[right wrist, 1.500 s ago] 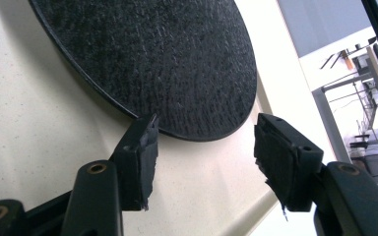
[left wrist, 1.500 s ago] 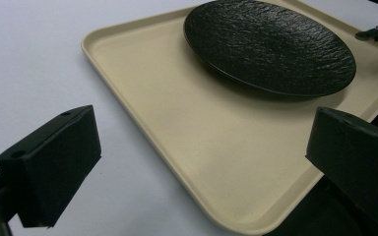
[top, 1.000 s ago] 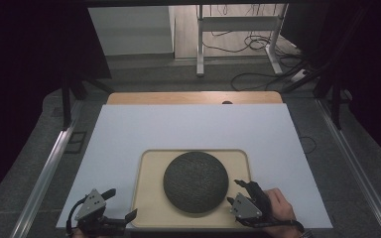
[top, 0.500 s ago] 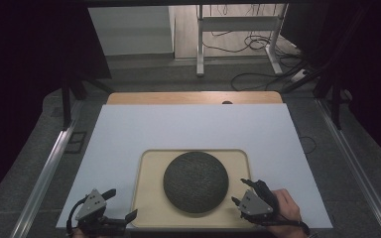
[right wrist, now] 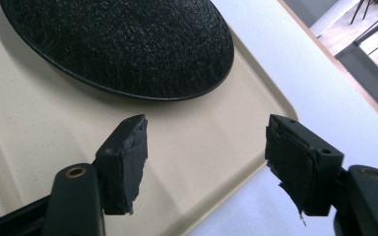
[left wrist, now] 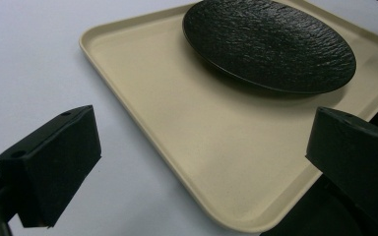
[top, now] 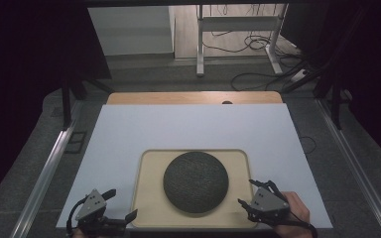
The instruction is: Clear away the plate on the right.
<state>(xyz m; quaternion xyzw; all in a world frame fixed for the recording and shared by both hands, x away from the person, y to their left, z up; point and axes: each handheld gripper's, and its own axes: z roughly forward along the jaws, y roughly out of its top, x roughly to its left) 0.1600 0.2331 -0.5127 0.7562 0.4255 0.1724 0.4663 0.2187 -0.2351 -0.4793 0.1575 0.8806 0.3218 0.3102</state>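
1. Dark round plate (top: 196, 182) with a rough, pebbled top, lying flat on a beige tray (top: 151, 198), a little toward the tray's far half and roughly centred left to right.
2. Tray with rounded corners and a low raised rim, set on a white sheet (top: 188, 129) covering the counter, close to the near edge, slightly right of the middle.
3. Strip of bare wooden counter (top: 193, 97) showing beyond the sheet's far edge.
4. Left gripper (top: 120, 206) at the near left corner of the tray, held by a hand at the bottom edge of the high view; jaws wide apart, nothing between the pads.
5. In the left gripper view, near corner of the tray (left wrist: 236, 216) lying between the two black jaws but below them, not pinched; plate (left wrist: 270, 44) farther off on the tray.
6. Right gripper (top: 250, 194) at the near right corner of the tray, held in a hand (top: 295, 210); jaws apart, just lately widening, with no object clamped.
7. In the right gripper view, tray rim (right wrist: 256, 162) passing under the gap between the jaws, pads clear of it; plate (right wrist: 128, 44) beyond the jaws, untouched.
8. Grey floor with cables (top: 258, 74) and a metal stand's legs (top: 238, 44) past the far side of the counter.
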